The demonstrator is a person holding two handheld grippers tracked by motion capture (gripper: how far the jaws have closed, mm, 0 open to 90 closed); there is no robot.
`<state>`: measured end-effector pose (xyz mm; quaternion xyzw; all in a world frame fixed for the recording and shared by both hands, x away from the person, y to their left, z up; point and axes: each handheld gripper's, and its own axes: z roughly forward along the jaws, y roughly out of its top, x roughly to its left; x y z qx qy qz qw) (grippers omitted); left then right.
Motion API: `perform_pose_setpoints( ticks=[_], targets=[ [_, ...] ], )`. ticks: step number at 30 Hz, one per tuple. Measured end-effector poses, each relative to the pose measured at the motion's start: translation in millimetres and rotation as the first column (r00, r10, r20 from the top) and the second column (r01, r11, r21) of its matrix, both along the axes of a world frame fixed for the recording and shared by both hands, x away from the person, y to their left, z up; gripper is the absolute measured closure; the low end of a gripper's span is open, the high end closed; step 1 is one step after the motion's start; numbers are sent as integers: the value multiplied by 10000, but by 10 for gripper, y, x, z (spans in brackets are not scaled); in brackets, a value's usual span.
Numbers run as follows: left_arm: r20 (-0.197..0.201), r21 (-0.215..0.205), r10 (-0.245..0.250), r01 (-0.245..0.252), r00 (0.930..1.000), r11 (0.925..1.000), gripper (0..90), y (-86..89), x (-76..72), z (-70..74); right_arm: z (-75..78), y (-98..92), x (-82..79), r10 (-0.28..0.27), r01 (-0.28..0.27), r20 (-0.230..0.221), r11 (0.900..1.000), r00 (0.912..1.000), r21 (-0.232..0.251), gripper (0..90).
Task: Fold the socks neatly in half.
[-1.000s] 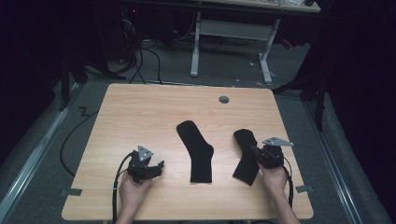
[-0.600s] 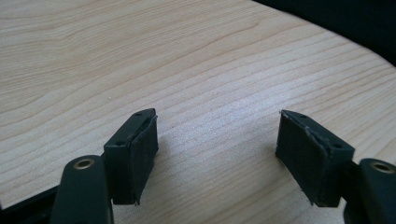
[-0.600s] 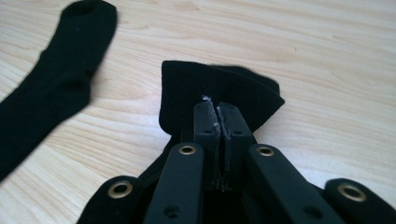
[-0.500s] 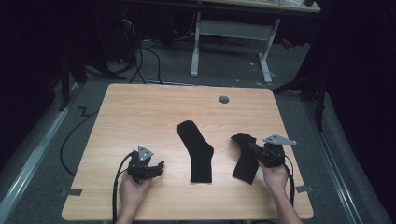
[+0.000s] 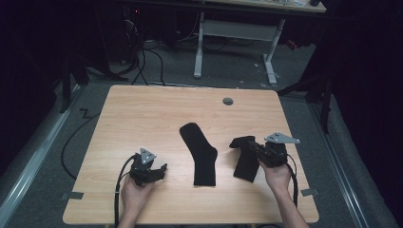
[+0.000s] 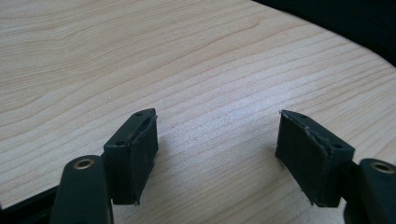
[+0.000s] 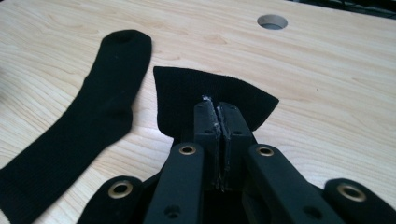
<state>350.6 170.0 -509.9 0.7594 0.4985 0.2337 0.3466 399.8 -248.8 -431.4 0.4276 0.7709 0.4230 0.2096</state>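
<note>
Two black socks are on the wooden table (image 5: pixel 157 114). One sock (image 5: pixel 202 154) (image 7: pixel 79 126) lies flat in the middle. My right gripper (image 5: pixel 254 148) (image 7: pixel 217 109) is shut on the other sock (image 5: pixel 244 159) (image 7: pixel 201 95), pinching its fabric near one end and holding that end lifted a little off the table while the rest hangs down to the wood. My left gripper (image 5: pixel 159 172) (image 6: pixel 217 154) rests near the front left of the table, jaws wide open over bare wood with nothing between them.
A round cable hole (image 5: pixel 228 101) (image 7: pixel 272 21) is set in the table's far side. Beyond the table stand a white desk frame (image 5: pixel 237 33) and cables on the grey floor. Tape marks (image 5: pixel 71 195) sit at the front corners.
My right gripper has risen slightly with the sock's end in it, so the sock's top is pulled up and inward. The left gripper and the middle sock have not moved.
</note>
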Motion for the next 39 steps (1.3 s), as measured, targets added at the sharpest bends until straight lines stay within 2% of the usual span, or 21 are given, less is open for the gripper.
perform_pose_setpoints(
  ticks=[7,15,19,39],
  targets=[
    [4,1,1,-1,10000,10000,298,0,0,0,84,49,-20,193,-195,182,9998,9996,82,877],
    [5,5,3,-3,10000,10000,299,0,0,0,178,181,-75,777,-772,264,9969,9966,-165,877],
    [12,-3,11,-11,10000,10000,299,-1,0,-1,220,232,-92,935,-932,289,9956,9952,-92,877],
    [16,0,17,-17,10000,10000,299,-2,0,-1,400,550,-161,1793,-1807,721,9834,9811,132,877]
  ],
)
